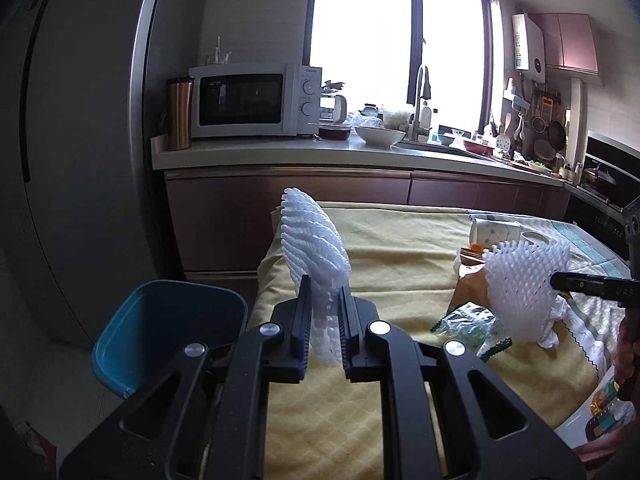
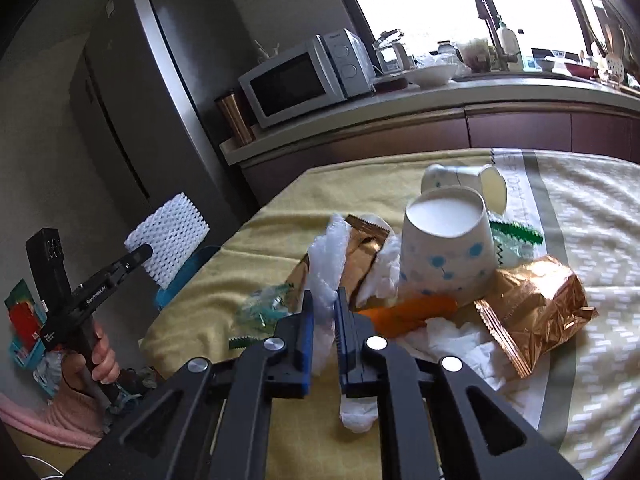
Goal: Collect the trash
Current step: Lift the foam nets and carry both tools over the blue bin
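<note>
Off the surface's left edge I see the teal plastic bin [image 1: 168,332], lower than the top. My left claw [image 1: 325,300] is clenched on a white foam mesh fruit sleeve [image 1: 314,252], held upright in the air above the left edge of the yellow quilted cloth-covered surface [image 1: 400,248], close to the bin.

Toward the middle lies a crumpled clear-green plastic wrapper [image 2: 264,308]. My right claw [image 2: 322,300] is clamped on a second white foam mesh sleeve [image 2: 326,264], lifted above the litter pile. Behind it sits a brown foil packet [image 2: 366,236] with white crumpled tissue [image 2: 384,268], then an upturned white paper cup with blue dots [image 2: 448,248] and another cup on its side [image 2: 460,180] beyond. An orange peel [image 2: 404,312] lies in front, and a shiny copper foil snack bag [image 2: 536,308] rests rightmost.
</note>
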The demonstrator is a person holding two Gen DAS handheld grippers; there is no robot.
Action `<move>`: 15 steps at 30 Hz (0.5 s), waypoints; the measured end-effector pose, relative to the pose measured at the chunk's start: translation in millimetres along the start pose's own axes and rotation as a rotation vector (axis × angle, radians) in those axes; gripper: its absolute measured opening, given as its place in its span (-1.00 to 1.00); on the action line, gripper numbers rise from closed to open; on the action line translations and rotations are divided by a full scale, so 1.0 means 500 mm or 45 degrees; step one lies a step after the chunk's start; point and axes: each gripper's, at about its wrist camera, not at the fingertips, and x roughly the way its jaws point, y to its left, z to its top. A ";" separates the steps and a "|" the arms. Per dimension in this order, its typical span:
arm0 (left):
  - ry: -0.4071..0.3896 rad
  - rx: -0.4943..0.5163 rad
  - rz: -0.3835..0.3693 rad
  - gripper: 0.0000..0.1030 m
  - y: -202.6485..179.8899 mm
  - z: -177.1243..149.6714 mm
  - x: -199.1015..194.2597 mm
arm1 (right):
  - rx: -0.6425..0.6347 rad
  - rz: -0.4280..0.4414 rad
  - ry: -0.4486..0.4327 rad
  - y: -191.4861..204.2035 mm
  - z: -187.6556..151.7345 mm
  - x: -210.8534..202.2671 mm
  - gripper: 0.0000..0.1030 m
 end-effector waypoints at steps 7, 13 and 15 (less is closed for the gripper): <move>-0.008 -0.015 0.159 -0.75 0.083 0.009 -0.025 | -0.128 0.096 -0.154 0.073 0.074 -0.041 -0.83; 0.060 -0.042 0.252 -0.75 0.156 -0.004 -0.011 | -0.187 0.308 -0.104 0.157 0.118 0.041 -0.83; 0.095 -0.037 0.285 -0.75 0.175 -0.013 0.003 | -0.213 0.363 -0.060 0.192 0.123 0.089 -0.83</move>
